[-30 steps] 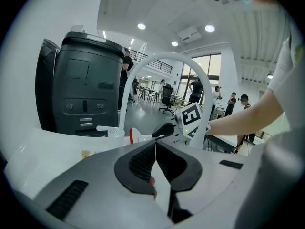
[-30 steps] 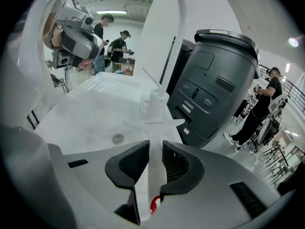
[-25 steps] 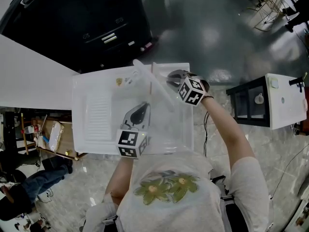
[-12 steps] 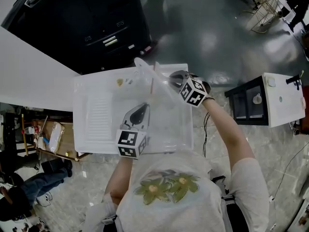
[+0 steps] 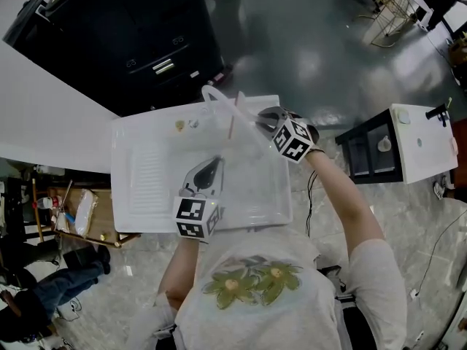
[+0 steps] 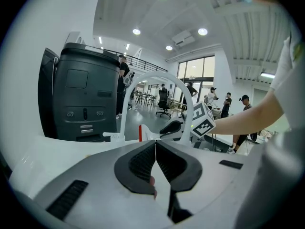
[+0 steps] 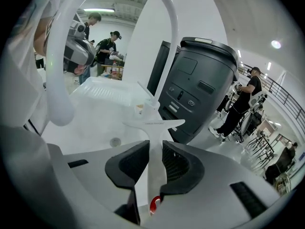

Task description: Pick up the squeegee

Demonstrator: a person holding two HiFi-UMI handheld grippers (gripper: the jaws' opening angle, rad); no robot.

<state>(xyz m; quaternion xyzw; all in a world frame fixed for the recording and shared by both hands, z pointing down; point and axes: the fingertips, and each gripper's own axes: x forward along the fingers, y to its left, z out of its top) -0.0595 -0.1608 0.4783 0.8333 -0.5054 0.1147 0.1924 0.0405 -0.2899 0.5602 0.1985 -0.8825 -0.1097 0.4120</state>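
Right gripper [image 7: 155,151], clamped on the squeegee [image 7: 152,124], has barely shifted it above the sink [image 5: 131,217], so pickup looks done; left gripper [image 6: 156,144] stays closed, empty.

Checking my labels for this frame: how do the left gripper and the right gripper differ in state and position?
The right gripper is shut on the squeegee, its white handle between the jaws; the left gripper is shut on nothing. The right gripper is at the far side of the sink by the faucet; the left gripper is over its middle. Both carry a marker cube.
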